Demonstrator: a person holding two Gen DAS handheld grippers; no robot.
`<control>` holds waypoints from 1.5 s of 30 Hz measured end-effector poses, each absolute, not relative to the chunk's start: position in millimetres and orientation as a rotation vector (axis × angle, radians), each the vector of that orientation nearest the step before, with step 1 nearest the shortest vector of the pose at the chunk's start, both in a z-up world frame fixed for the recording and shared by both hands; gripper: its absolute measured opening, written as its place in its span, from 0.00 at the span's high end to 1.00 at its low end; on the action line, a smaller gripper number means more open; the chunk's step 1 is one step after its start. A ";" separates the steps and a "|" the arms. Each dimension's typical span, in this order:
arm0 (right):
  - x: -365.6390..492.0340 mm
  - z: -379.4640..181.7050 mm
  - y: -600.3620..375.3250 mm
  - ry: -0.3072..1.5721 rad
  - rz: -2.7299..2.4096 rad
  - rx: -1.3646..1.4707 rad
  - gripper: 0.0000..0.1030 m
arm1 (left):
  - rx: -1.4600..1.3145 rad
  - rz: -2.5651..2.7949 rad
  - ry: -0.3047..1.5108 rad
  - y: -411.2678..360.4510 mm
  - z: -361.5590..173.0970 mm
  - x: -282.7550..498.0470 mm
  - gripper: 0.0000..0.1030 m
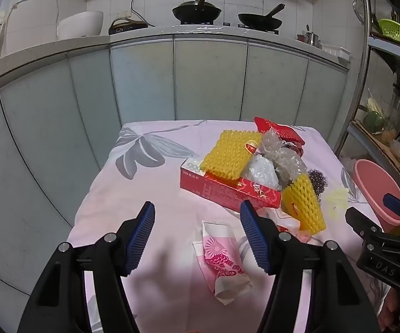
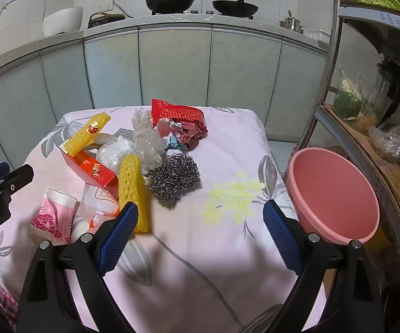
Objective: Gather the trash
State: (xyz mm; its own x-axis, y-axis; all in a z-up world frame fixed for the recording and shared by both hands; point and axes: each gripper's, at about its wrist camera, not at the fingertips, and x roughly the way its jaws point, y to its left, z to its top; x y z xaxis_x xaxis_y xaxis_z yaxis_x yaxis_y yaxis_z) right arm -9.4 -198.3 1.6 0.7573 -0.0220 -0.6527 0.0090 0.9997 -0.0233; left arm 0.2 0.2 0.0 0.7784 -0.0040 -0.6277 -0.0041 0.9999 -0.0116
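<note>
- Left hand-held gripper (image 1: 197,216): jaws spread wide, nothing between the blue ribbed pads; it hovers over the near-left part of the tabletop (image 1: 111,194), which is covered by a pink floral cloth.
- Left half of the cloth is bare out to the left and far edges; open room there.
- Pink-and-white paper bag (image 1: 223,260) lies flat just in front of the left hand-held gripper, below the gap between the fingers, nearer the right-hand finger. Red print on it, not legible.
- Red carton (image 1: 227,190) lies on its side behind the bag; "999" is readable at its left end, the rest is too small to read.
- Yellow foam fruit net (image 1: 230,154) rests on top of the carton; it carries a small red-and-gold sticker, text unreadable.
- Second yellow foam net (image 2: 132,191) lies at the carton's right end, touching a clear plastic wrapper (image 2: 97,205) with red print.
- Bubble wrap (image 2: 147,141) and a white plastic lump (image 2: 115,149) sit in the middle of the pile, with a torn red packet (image 2: 177,116) behind them.
- Steel wool scourer (image 2: 175,177) lies just right of the second net.
- Right hand-held gripper (image 2: 200,227): jaws wide apart, holding nothing, over bare cloth near the yellow flower print.
- Pink basin (image 2: 336,194) stands off the tabletop's right edge; no trash visible inside.
</note>
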 end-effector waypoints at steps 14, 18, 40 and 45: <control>-8.8 -0.5 -199.3 0.714 -0.015 -0.014 0.11 | -0.008 0.000 0.679 -0.4 -1.4 -0.6 0.39; -9.9 0.2 -198.5 0.714 -0.015 -0.014 0.11 | -0.007 -0.003 0.678 -0.6 -3.4 0.7 0.39; -10.9 2.4 -198.5 0.712 -0.014 -0.015 0.11 | -0.004 -0.007 0.679 -3.0 -1.9 -1.5 0.39; -10.8 2.5 -198.2 0.712 -0.015 -0.015 0.11 | -0.005 -0.007 0.679 -3.0 -2.1 -1.4 0.39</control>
